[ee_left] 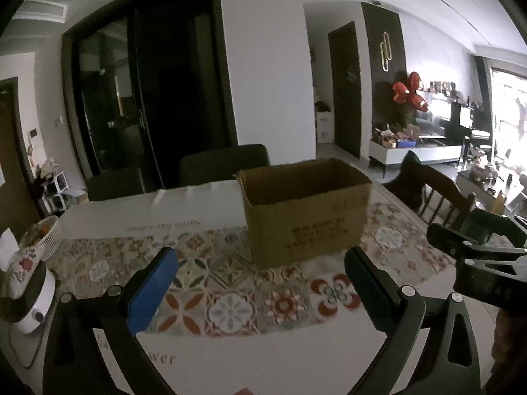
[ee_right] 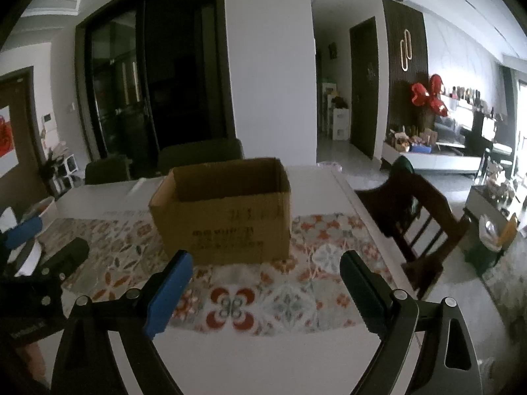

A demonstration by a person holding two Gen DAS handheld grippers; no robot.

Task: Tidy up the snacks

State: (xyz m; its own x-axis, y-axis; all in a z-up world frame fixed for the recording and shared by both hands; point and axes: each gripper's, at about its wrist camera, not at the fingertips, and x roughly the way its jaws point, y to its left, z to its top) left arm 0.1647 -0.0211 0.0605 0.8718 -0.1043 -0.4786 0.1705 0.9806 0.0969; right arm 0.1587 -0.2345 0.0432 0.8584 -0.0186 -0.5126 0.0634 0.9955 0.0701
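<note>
Left gripper: nearest in the left wrist view; fingers spread wide apart, nothing between them, held above the patterned table runner.
Right gripper: nearest in the right wrist view; fingers likewise wide apart and empty, over the same runner, beside the left tool.
Table: white top, bare in front of both grippers; no snack is identifiable in either view, save a small red fragment at the bottom edge of the left wrist view, too cropped to name.
Cardboard box: the task's container; upright, top open, standing on the runner just beyond both grippers; interior in shadow, contents cannot be told.
Step in hand (judged): at or near the start; a snack is to be found and carried to the box.
Doing it well (judged): keep the fingers spread until a packet lies squarely between the pads; close lightly so as not to crush it; lift clear of the box rim and release low inside.
Left view only: a white basket and a floral cloth bundle at the table's left edge; the right gripper intrudes from the right.
Right view only: the table's right edge, a wooden chair beside it, and floor beyond; the left gripper intrudes from the left.
Far field: dark chairs behind the table, dark glass doors, a white pillar.
</note>
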